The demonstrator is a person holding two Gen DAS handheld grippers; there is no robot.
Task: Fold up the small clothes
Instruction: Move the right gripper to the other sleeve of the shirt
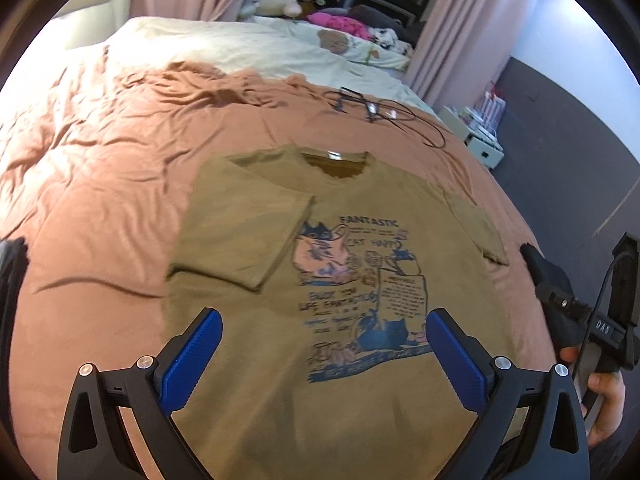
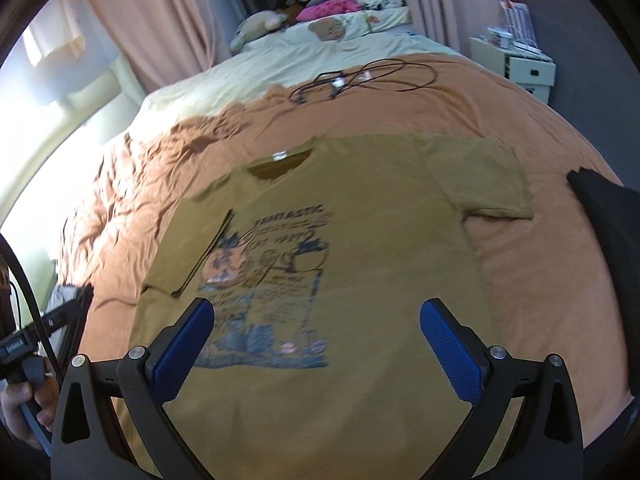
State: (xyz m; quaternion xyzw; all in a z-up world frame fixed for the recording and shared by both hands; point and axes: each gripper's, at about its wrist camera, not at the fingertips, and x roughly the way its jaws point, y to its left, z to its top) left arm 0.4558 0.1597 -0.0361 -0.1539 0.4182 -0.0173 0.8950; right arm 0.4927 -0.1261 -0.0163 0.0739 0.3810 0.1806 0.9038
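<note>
An olive-brown T-shirt [image 1: 360, 216] with a blue cat print lies front up on a rumpled salmon-pink bed cover [image 1: 100, 184], one sleeve folded inward, beneath the spread-open, empty left claw [image 1: 324, 328] and right claw [image 2: 316, 320], with black cables [image 2: 360, 76] and pink curtains [image 2: 160, 20] beyond.

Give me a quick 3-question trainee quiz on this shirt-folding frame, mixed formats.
1. True or false: the left sleeve of the olive T-shirt is already folded in over the chest.
2. Right sleeve: A folded in, B spread flat on the orange-brown bedspread, C held by a gripper?
3. Fill in: the left gripper and right gripper are both ____.

Key: 1 true; 2 B; 3 open, holding nothing.
</note>
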